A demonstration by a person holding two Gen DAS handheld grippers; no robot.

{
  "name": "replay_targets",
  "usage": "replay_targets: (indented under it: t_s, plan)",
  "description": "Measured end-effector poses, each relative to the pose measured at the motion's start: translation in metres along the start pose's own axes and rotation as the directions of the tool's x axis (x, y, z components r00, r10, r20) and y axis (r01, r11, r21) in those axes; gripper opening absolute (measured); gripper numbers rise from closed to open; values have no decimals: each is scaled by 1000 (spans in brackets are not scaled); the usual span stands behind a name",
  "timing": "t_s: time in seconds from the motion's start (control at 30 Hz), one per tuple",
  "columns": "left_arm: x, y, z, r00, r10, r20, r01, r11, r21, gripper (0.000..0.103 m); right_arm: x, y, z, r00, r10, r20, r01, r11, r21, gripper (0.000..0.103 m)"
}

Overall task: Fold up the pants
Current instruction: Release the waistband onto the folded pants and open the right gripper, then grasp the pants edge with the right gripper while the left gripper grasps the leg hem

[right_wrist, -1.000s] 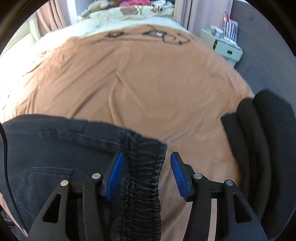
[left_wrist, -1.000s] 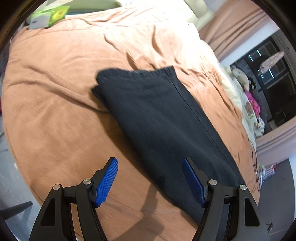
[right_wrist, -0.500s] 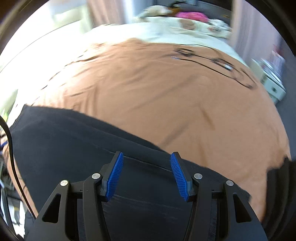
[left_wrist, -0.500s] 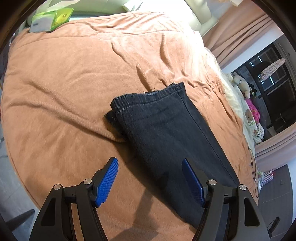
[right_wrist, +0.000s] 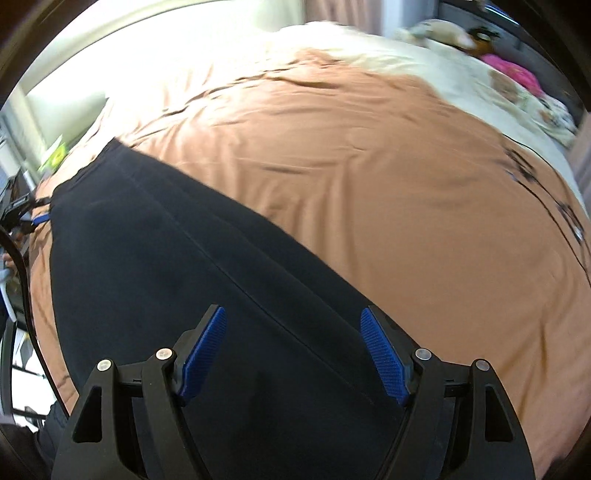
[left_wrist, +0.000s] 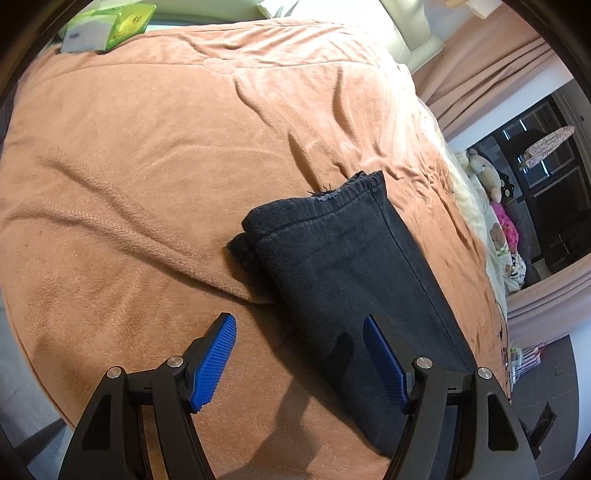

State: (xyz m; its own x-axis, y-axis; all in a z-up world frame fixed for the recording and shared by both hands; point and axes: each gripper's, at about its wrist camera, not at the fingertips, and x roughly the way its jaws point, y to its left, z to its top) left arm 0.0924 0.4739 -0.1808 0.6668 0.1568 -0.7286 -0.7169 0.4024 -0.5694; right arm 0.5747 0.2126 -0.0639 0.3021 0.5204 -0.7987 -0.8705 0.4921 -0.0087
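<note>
Dark denim pants (left_wrist: 347, 269) lie folded lengthwise on an orange blanket (left_wrist: 147, 166), their hem end toward the middle of the bed. My left gripper (left_wrist: 300, 339) hovers open above the near edge of the pants, nothing between its blue pads. In the right wrist view the same pants (right_wrist: 177, 266) stretch from the lower middle to the upper left. Over them my right gripper (right_wrist: 293, 332) has its jaws opening, and no cloth is pinched between the pads.
A green and white packet (left_wrist: 107, 27) lies at the far corner of the bed. Cream bedding with plush toys (left_wrist: 484, 177) lies beyond the blanket, curtains behind. A black cable (right_wrist: 554, 218) lies on the blanket's right part. The bed's edge drops off at the left.
The right gripper let go of the waistband, swung along the pants and spread its jaws. The pants' hem end slid nearer to the left gripper, which stayed open.
</note>
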Motion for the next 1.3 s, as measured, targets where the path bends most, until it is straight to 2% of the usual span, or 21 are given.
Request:
replay_targets:
  t_s: [0.23,0.3,0.43,0.57,0.63,0.7,0.73,0.77,0.93,1.13,1.23,1.3]
  plan:
    - [4,0,0,1000,-1,-4,1,1000,20,73,44,9,33,996,75,-43,-78,992,-96,74]
    - [4,0,0,1000,-2,-6,3,1000,22,73,60,10,41,993,95,-66,-102,989,-109,69]
    - [7,-3,-1,1000,0,-8,0,999,34,73,84,16,57,986,137,-98,-149,981,-124,68]
    - [9,-5,0,1000,7,-11,-6,999,41,73,110,20,67,970,190,-149,-211,968,-134,52]
    - [10,-5,1,1000,7,-10,-7,999,38,73,112,21,67,961,213,-175,-238,962,-136,37]
    - [10,-5,0,1000,10,-11,-9,999,38,73,119,24,67,950,239,-201,-269,953,-138,16]
    - [10,-6,0,1000,12,-11,-11,999,40,73,121,26,67,952,235,-196,-265,953,-146,12]
    - [10,-6,0,1000,13,-12,-12,999,41,73,121,27,68,958,222,-183,-251,955,-155,1]
    - [8,-8,0,1000,2,-12,-2,999,35,73,112,31,75,986,134,-103,-151,974,-168,0]
    - [5,-12,-4,1000,-11,-13,12,999,41,73,108,33,92,996,40,-79,-52,985,-167,0]
    - [8,-11,-5,1000,-5,-19,6,999,39,73,122,28,96,990,36,-136,-56,987,-149,0]
    - [13,-10,-4,1000,0,-24,1,1000,31,73,142,29,95,985,-3,-173,-23,989,-146,2]
